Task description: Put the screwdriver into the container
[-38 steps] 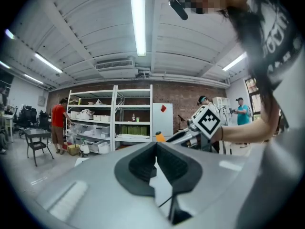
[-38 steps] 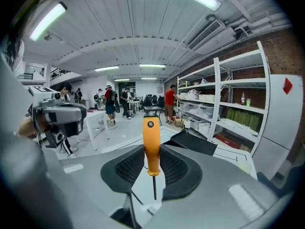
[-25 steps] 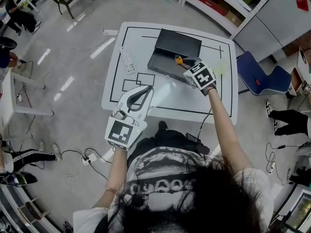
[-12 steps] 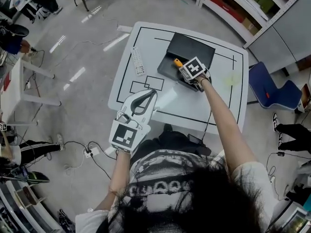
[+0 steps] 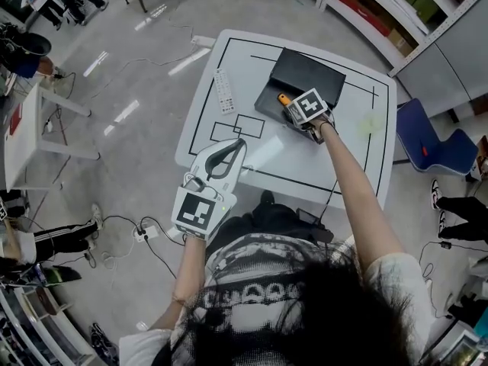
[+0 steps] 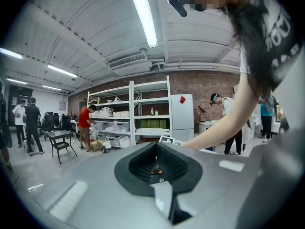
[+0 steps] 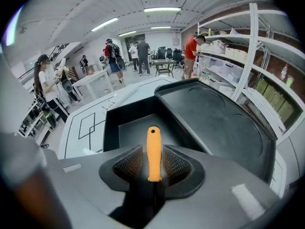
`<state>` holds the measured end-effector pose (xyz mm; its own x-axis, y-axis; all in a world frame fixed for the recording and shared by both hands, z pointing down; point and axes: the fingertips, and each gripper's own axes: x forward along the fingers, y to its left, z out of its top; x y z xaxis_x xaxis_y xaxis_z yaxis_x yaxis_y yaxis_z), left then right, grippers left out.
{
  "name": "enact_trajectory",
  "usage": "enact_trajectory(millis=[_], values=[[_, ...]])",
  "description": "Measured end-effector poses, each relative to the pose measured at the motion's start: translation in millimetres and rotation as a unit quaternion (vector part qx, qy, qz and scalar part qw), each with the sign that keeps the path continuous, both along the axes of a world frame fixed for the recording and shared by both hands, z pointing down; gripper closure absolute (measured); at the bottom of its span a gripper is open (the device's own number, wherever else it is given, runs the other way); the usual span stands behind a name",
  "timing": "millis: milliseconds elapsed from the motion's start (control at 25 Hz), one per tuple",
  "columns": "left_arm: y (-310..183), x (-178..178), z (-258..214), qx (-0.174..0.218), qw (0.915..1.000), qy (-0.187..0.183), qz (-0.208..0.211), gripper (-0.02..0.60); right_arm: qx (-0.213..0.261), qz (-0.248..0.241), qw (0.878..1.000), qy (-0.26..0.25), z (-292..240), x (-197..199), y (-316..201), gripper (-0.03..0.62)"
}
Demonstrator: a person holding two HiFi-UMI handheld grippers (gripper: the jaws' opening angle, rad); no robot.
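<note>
The screwdriver (image 7: 153, 151) has an orange handle and stands between the two pads of my right gripper (image 7: 153, 165), handle pointing forward. The jaws are opening, and thin gaps show on both sides of the handle. Below it lies the black container (image 7: 136, 128), with its open lid (image 7: 214, 118) leaning to the right. From the head view, my right gripper (image 5: 291, 104) hovers over the container (image 5: 268, 104), the orange handle (image 5: 283, 98) sticking out over the container. My left gripper (image 5: 229, 152) hangs at the table's near edge, jaws together and empty.
A remote control (image 5: 225, 91) lies left of the container on the white table (image 5: 252, 155), which has black outlines drawn on it. A blue chair (image 5: 427, 139) stands at the right. Cables lie on the floor. Shelves and several people are around the room.
My right gripper has moved with the screwdriver from beside the container's right edge to above its open tray. The left gripper has stayed at the table's near edge.
</note>
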<state>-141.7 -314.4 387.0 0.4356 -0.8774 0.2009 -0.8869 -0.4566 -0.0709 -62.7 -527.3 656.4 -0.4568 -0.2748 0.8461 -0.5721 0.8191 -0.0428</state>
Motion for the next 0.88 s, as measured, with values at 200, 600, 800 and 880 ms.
enact_trajectory(millis=[200,600,800,880], values=[[12,-1,-1,0.008,1.0,-0.002,0.004,0.581,0.024,0.003,0.999,-0.043,-31,-1,12,0.459],[36,-5,-3,0.012,0.9997,0.005,0.019,0.581,0.095,0.035,0.98,-0.171,-124,6,81,0.474],[55,-4,-5,0.011,0.9993,0.009,0.036,0.581,0.121,0.068,0.96,-0.241,-170,14,137,0.474],[64,-3,-4,0.01,0.9988,0.01,0.048,0.581,0.128,0.083,0.954,-0.257,-180,17,162,0.474]])
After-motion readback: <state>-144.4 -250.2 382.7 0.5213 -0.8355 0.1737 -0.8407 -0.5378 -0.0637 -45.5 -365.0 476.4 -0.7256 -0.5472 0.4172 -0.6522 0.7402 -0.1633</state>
